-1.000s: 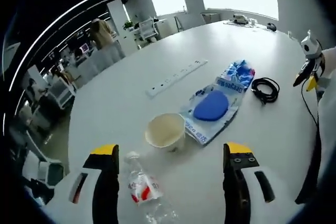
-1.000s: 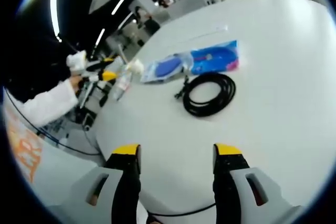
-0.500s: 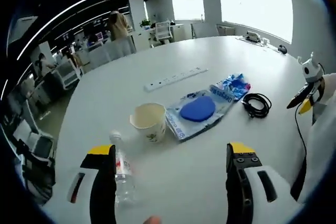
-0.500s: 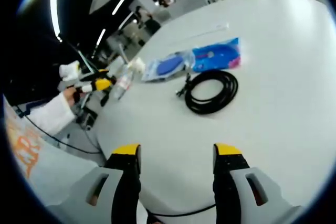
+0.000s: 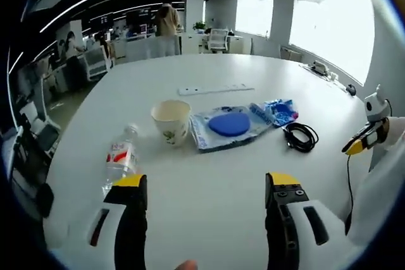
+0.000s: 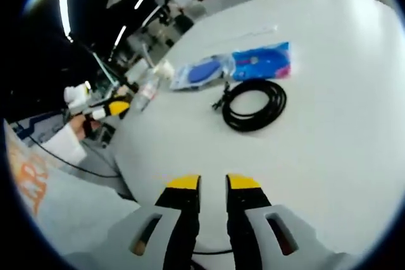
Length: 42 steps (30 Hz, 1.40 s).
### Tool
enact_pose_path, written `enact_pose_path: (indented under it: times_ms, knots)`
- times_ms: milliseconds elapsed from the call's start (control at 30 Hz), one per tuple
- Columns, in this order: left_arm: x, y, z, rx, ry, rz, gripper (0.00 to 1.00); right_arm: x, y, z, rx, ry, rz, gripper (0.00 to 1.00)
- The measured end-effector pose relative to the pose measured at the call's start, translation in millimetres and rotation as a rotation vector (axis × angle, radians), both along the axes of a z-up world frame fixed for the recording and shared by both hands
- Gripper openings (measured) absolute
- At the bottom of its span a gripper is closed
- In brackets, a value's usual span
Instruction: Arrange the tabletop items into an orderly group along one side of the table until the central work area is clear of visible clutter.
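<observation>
The left gripper (image 5: 202,184) has its fingers wide apart, holding nothing. The right gripper (image 6: 212,184) has its fingers almost closed, holding nothing. The cup (image 5: 171,121), bottle (image 5: 120,159), bag (image 5: 231,126) and cable (image 5: 300,137) sit on the counter (image 5: 209,175) at 12 o'clock.

Open-plan office — desks, swivel chair (image 5: 218,38), big windows (image 5: 329,20)
</observation>
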<state>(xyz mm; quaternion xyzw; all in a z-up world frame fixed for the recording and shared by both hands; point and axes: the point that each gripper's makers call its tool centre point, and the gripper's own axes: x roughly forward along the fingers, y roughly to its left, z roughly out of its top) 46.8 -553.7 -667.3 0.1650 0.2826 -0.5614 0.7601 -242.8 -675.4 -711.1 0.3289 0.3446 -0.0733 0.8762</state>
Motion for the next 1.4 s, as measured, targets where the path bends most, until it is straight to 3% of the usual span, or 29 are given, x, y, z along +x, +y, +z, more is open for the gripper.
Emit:
enact_pose_path:
  times_ms: [167,500,633,733,867,1033,1100,1200,1400]
  knots:
    - [-1.2,3.6,-3.6,0.006,0.007,0.006,0.76,5.1,-5.2,7.4,0.006,-0.058,-0.024,0.02]
    - [2.4,8.5,-6.1,0.029,-0.004,-0.001,0.75,1.7,-9.8,9.9,0.031,-0.088,-0.08,0.11]
    - [7.1,11.0,-5.5,0.032,-0.008,0.006,0.75,0.8,-14.8,9.6,-0.023,-0.086,-0.088,0.25]
    - [10.7,12.7,-4.8,0.033,-0.012,0.011,0.75,1.6,-14.3,10.9,-0.031,-0.091,-0.068,0.22]
    - [13.9,14.9,-4.8,0.034,-0.013,0.018,0.75,3.4,-15.2,12.2,-0.048,-0.099,-0.068,0.27]
    - [14.8,19.0,-7.2,0.046,-0.014,0.018,0.75,3.5,-10.3,11.1,-0.011,-0.094,-0.062,0.21]
    - [14.9,21.6,-9.4,0.063,-0.021,0.01,0.75,2.9,-11.0,10.4,0.031,-0.094,-0.098,0.18]
    - [16.7,24.5,-12.3,0.091,-0.037,-0.003,0.76,2.9,-13.4,12.1,0.036,-0.11,-0.121,0.22]
    - [47.4,33.6,-23.1,0.206,-0.083,-0.002,0.76,2.5,-12.7,12.7,0.046,-0.108,-0.122,0.24]
